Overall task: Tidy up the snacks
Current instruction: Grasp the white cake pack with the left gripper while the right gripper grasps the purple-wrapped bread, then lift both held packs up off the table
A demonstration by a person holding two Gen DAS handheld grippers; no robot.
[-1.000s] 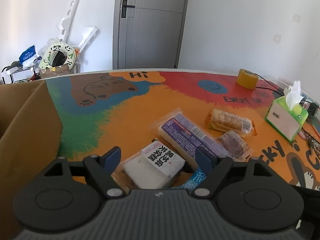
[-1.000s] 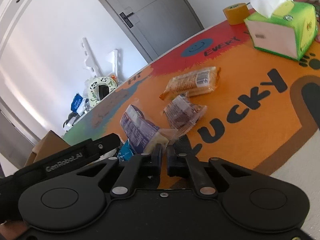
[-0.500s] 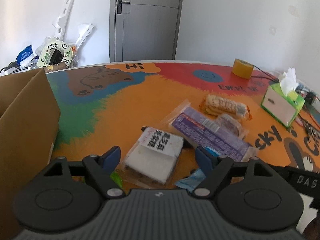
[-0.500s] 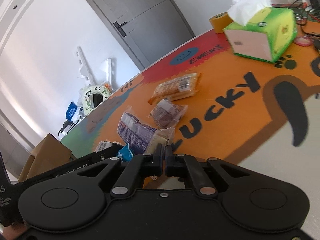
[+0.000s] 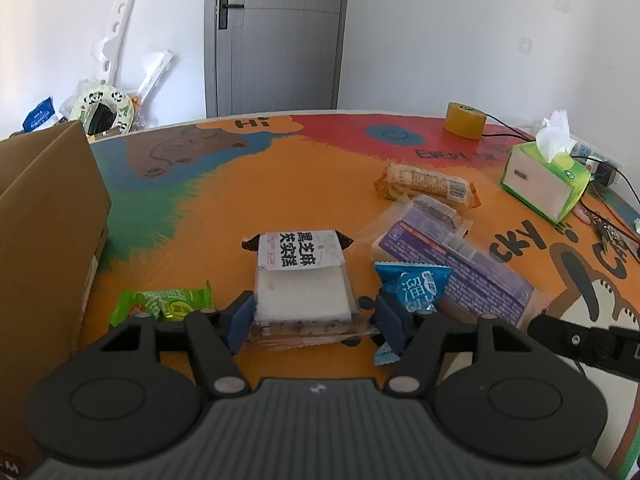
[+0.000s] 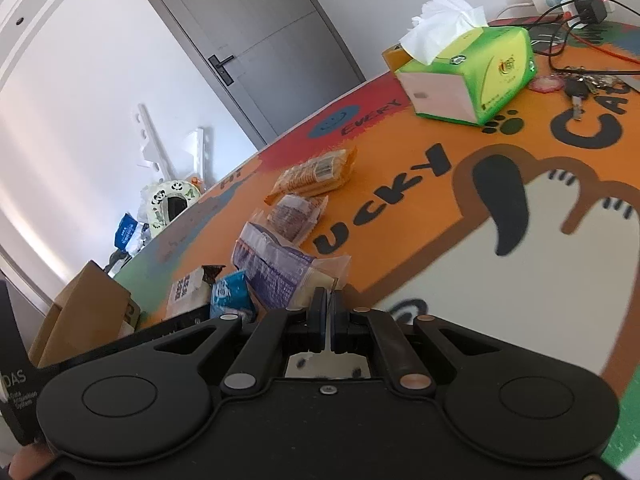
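Note:
A white cake packet with black print (image 5: 300, 276) lies on the colourful table mat (image 5: 224, 216). My left gripper (image 5: 314, 316) straddles its near end, and its jaws are closing on it; the blue pads (image 5: 240, 318) stand at the wrapper's edges. A small blue packet (image 5: 416, 286) leans by the right finger and a green packet (image 5: 164, 304) lies to the left. Further off are a long purple packet (image 5: 460, 272), a brown cake packet (image 5: 434, 208) and an orange biscuit packet (image 5: 424, 186). My right gripper (image 6: 330, 312) is shut on nothing, near the purple packet (image 6: 276, 268).
An open cardboard box (image 5: 44, 216) stands at the left edge of the table. A green tissue box (image 5: 544, 180), a tape roll (image 5: 465, 125), keys (image 6: 580, 88) and cables lie at the far right. Part of the right gripper's body (image 5: 592, 344) reaches in at lower right.
My left gripper has come down over the white cake packet and its jaws have narrowed around it; the green packet has come into view. The right gripper has slid sideways, still shut.

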